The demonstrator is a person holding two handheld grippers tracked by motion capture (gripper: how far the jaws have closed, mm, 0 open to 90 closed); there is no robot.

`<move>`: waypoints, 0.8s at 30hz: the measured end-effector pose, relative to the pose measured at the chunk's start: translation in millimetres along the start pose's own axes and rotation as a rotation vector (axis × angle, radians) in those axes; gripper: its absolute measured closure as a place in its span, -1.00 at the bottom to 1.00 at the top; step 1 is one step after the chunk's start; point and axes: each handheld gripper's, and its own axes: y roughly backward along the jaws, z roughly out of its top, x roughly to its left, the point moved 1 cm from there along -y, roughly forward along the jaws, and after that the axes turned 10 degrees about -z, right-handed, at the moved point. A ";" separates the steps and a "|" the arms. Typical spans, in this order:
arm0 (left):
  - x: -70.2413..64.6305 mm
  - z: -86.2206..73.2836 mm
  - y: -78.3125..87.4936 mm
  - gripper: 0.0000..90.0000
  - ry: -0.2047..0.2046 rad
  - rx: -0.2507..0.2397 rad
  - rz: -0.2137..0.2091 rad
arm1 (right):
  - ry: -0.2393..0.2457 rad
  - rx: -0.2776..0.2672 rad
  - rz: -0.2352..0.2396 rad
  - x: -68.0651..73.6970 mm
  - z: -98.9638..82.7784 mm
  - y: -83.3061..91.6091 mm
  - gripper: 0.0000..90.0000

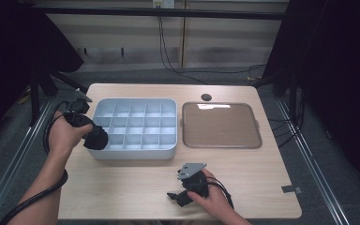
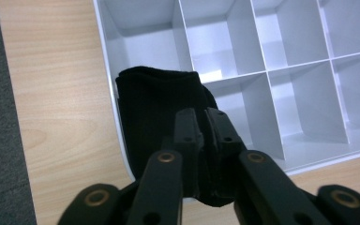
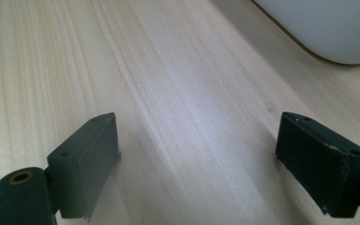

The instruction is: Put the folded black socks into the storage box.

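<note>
Black sock (image 2: 159, 108) is the soft thing pinched in the left tool (image 2: 205, 123), and the two jaws are squeezed tight on it. It hangs over the near left corner of the white box (image 1: 136, 152), partly above the box's edge and partly above the desk (image 1: 122, 187). In the high view the sock (image 1: 96, 138) looks like a dark lump at that same corner, with the left hand (image 1: 64, 136) holding the tool just behind it. The box has many small square rooms inside. Next to the box, on its right, lies a flat brown tray (image 1: 221, 125), close by but not touching. Nearer the person, the right tool (image 1: 180, 187) sits low over the bare desk in the right hand (image 1: 215, 199). Its jaws stand wide apart with nothing between them.
</note>
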 end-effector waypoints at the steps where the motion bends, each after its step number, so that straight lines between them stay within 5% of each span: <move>1: -0.2 0.1 -1.1 0.93 0.003 0.006 -0.001 | 0.000 0.000 0.000 0.0 0.0 0.0 -0.71; 11: 5.1 0.9 -14.0 1.00 0.016 0.003 0.021 | 0.000 -0.001 0.000 0.1 -0.1 -0.1 -0.71; 24: 10.3 -5.7 -35.9 1.00 0.012 0.079 0.047 | 0.005 -0.003 -0.002 0.0 0.1 -0.2 -0.71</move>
